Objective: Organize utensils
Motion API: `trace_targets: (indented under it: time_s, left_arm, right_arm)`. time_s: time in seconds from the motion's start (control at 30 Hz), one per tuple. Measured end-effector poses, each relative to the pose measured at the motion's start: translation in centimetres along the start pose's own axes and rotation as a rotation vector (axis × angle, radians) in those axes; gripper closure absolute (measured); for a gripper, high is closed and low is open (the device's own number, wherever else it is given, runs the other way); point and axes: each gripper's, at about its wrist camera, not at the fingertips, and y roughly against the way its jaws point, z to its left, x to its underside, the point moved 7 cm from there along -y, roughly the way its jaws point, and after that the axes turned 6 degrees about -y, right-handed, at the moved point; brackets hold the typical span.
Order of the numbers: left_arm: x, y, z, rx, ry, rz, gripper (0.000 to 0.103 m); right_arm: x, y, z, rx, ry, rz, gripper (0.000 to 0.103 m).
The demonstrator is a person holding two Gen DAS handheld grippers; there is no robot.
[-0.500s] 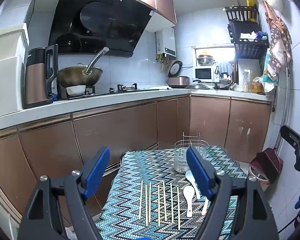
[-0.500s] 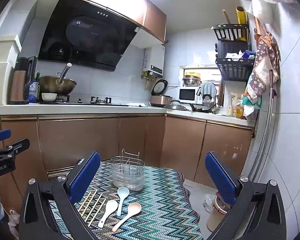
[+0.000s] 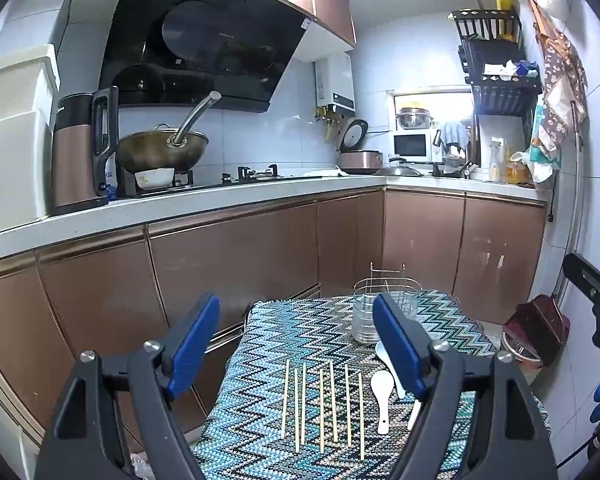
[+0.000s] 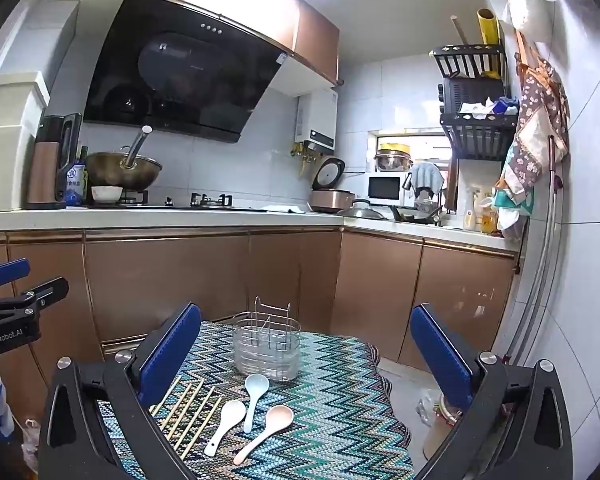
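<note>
A small table under a zigzag-patterned cloth (image 4: 340, 408) carries everything for the job, with the wire utensil holder (image 4: 267, 346) upright at its far end, likely so the pieces in front can be dropped in from above. The chopsticks (image 3: 322, 404) lie side by side on the cloth near the table's left edge, their long axes running from the near edge toward the holder, roughly parallel and apart from one another. Just to their right lie three spoons (image 4: 246, 412), bowls toward the holder, handles pointing back and fanning slightly. The left gripper (image 3: 296, 346) hovers spread wide above the chopsticks, grasping nothing; the right gripper (image 4: 306, 354) is equally released and empty over the spoons.
</note>
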Motion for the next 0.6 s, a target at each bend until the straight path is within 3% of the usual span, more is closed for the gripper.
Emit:
trace_targets:
  time_s: [0.6]
  left_arm:
    - [-0.62, 0.76, -0.19, -0.014, -0.004, -0.018, 0.025]
  right_arm:
    - [-0.26, 0.81, 0.38, -0.008, 0.016, -0.027, 0.000]
